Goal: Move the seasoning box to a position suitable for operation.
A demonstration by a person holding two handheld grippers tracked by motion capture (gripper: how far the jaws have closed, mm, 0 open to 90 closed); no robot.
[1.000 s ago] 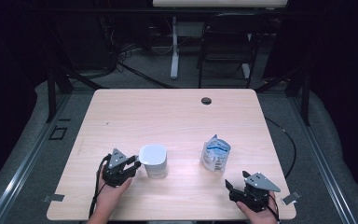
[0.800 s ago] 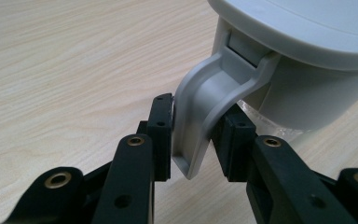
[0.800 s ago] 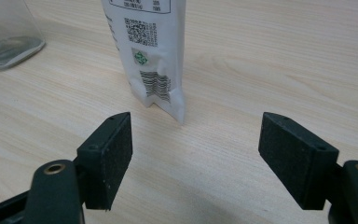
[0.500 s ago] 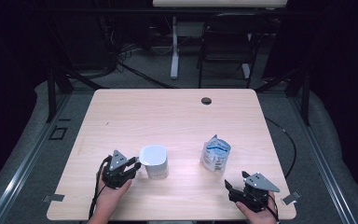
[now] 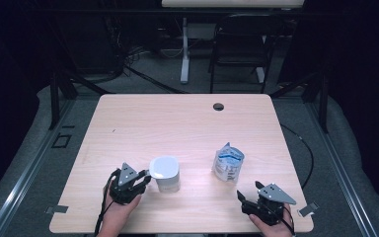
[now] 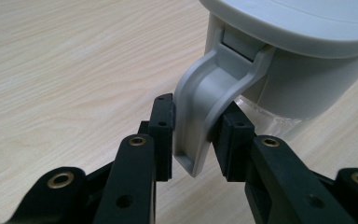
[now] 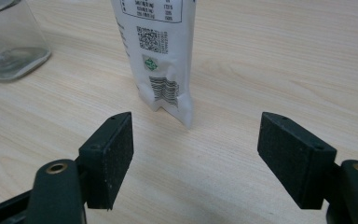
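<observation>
A clear container with a white lid (image 5: pixel 165 173) stands on the wooden table (image 5: pixel 177 123) at the front left. My left gripper (image 5: pixel 145 177) is at its left side. In the left gripper view the two black pads (image 6: pixel 161 135) press on the lid's grey latch (image 6: pixel 205 102) from both sides, with my left gripper (image 6: pixel 193 135) shut on it. A white and blue pouch (image 5: pixel 227 163) stands upright at the front right. My right gripper (image 5: pixel 242 197) rests near the table's front edge, open, with the pouch (image 7: pixel 161 51) a little beyond its jaws (image 7: pixel 196 154).
A round cable hole (image 5: pixel 218 106) sits near the table's far edge. The container's clear base (image 7: pixel 9 42) shows at the upper left of the right gripper view. Chairs and table legs stand on the dark floor behind.
</observation>
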